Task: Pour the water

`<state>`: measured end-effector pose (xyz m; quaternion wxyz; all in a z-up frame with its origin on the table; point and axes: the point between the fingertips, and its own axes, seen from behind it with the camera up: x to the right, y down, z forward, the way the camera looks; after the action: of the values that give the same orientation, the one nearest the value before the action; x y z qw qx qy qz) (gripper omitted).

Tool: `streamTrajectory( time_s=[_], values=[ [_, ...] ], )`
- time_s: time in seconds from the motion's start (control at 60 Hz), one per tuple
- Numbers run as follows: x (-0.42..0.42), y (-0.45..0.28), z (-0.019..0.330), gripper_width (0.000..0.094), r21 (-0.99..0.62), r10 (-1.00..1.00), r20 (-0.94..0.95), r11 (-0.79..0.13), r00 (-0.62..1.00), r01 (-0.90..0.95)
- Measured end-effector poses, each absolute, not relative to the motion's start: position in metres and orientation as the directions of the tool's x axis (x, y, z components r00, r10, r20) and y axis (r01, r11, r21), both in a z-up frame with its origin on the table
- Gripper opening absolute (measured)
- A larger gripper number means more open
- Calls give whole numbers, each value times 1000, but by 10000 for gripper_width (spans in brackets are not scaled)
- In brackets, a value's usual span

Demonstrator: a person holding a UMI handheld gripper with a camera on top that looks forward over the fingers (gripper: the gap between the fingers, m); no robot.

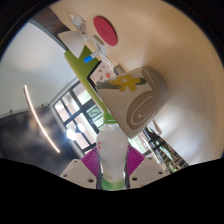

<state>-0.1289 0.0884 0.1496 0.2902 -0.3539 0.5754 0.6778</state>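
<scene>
Lime-green and white container [98, 82], prob. the water vessel, sits clamped in the gripper [112, 160]. Its white lower part is between the magenta pads [90, 160], w/ no gap I can make out on either side, so the fingers are closed to about the container's width and gripping it.

Key relation: the container's long axis runs straight out from the fingers, away along the camera's line and leaning to the left. It's an extension of the gripper, not crosswise to it. A white coiled shape [143, 100] sits just right of the green body and touches or overlaps it. Can't tell if it's part of the container or separate.

Behind it are a window w/ dark frames [72, 108], a pale surface w/ a red disc [106, 30] and a thin light strip [40, 118]. That looks like room and ceiling, so the view prob. points upward or is rolled hard.

No cup, glass or other receiver visible, and no water stream visible. Judgement: any pour depends on rolling the wrist about that long axis line, but where the mouth is vs. a target can't be told.
</scene>
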Motion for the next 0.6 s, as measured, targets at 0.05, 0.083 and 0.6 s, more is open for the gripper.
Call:
streamTrajectory(
  time_s=[0.05,0.083,0.6],
  values=[
    [-130,88,153,317,577,-9,-811,-179,-585,-797],
    [-131,87,156,317,565,-9,-819,-185,-573,-804],
    [108,92,240,315,-949,-39,-266,187,963,-255]
  ],
)
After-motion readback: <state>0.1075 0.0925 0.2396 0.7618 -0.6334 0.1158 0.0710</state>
